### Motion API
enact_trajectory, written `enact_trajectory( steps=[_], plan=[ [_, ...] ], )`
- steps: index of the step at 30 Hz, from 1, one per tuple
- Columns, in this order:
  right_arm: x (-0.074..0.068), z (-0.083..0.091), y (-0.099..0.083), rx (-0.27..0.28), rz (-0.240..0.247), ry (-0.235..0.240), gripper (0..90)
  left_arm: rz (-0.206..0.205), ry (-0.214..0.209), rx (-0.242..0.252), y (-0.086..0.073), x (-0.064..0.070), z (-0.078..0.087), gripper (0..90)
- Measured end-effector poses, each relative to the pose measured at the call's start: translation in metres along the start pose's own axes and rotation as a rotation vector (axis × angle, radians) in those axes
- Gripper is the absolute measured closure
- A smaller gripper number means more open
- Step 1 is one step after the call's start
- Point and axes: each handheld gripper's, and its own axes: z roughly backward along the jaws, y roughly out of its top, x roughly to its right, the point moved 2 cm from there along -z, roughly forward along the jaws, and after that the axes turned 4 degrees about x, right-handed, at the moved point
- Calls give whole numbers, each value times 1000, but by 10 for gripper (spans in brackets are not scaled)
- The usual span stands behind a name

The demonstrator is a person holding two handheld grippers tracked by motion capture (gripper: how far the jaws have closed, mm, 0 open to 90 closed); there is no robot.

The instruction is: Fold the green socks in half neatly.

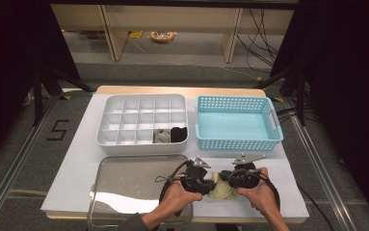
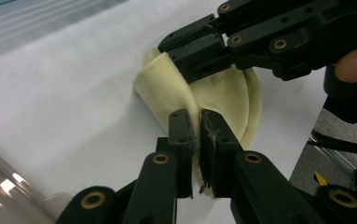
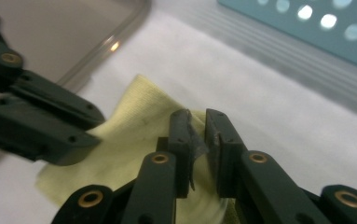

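At the bottom of the high view, right of centre, we hold both grippers over a pale yellow sock [image 1: 219, 186] lying on the white bench [image 1: 76, 159]. Our left gripper [image 1: 206, 177] and right gripper [image 1: 226, 176] meet over it, tips close together.

In the left gripper view our fingers [image 2: 181, 140] are pressed nearly together on a fold of the sock [image 2: 167, 79], so we are gripping it; the right gripper [image 2: 185, 56] comes in from the upper right of that frame and bites the sock's upper edge. In the right gripper view the fingers [image 3: 220, 140] stand close with a slight gap, and what looks like a thin bit of fabric sits between them, with the sock [image 3: 134, 126] just beneath and behind; we judge this a light grip on the sock.

Just left of the sock, at lower centre, lies a steel tray [image 1: 105, 168]. Farther up, left of centre, sits the white divider box [image 1: 110, 103]: in its front row a grey roll [image 1: 162, 136] and a black roll [image 1: 178, 134] fill two neighbouring cells. To the upper right is the blue basket [image 1: 273, 118].

We judge two socks stowed and this one mid-fold: it has yet to be rolled tight and put in a cell, and most cells are unfilled.

For writing, a "5" [image 1: 58, 130] is taped on the floor at the left edge; we read no brands.
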Motion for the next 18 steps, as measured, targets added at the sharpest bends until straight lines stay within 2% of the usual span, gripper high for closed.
enact_trajectory(
  steps=[1,2,3,4,5,7,8,9,12,13,14,15,16,17,18],
  plan=[
    [0,4,1,-28,-9,4,813,3,-4,3,1,0,0,826],
    [0,4,2,0,4,-1,809,-4,4,-1,1,0,0,827],
    [0,9,2,-14,2,-1,808,-3,-6,-4,1,-1,0,827],
    [0,9,1,32,-9,-4,806,8,-9,6,1,-1,0,827],
    [1,15,2,-2,5,6,803,8,-10,4,1,0,0,828],
    [1,20,2,33,-11,-3,801,9,-8,5,0,-1,1,829],
    [4,23,1,27,9,0,800,12,1,10,-1,-1,1,830],
    [4,25,1,29,-12,3,797,8,0,5,-1,-2,2,830],
    [5,28,-3,22,-6,-2,788,7,-6,-5,-3,-4,6,830],
    [2,29,-3,15,-30,6,787,19,-5,-2,-4,-4,7,829],
    [3,28,-3,14,-22,17,786,17,-11,-5,-4,-6,8,830],
    [-2,29,-3,10,-47,20,785,17,5,-3,-5,-6,9,830],
    [-2,29,-3,21,-11,8,786,6,-3,-20,-6,-8,12,830],
    [-3,28,-2,22,8,15,785,14,6,-12,-6,-8,13,830],
    [-7,29,-2,20,1,25,784,2,2,-24,-7,-10,15,830]
  ],
)
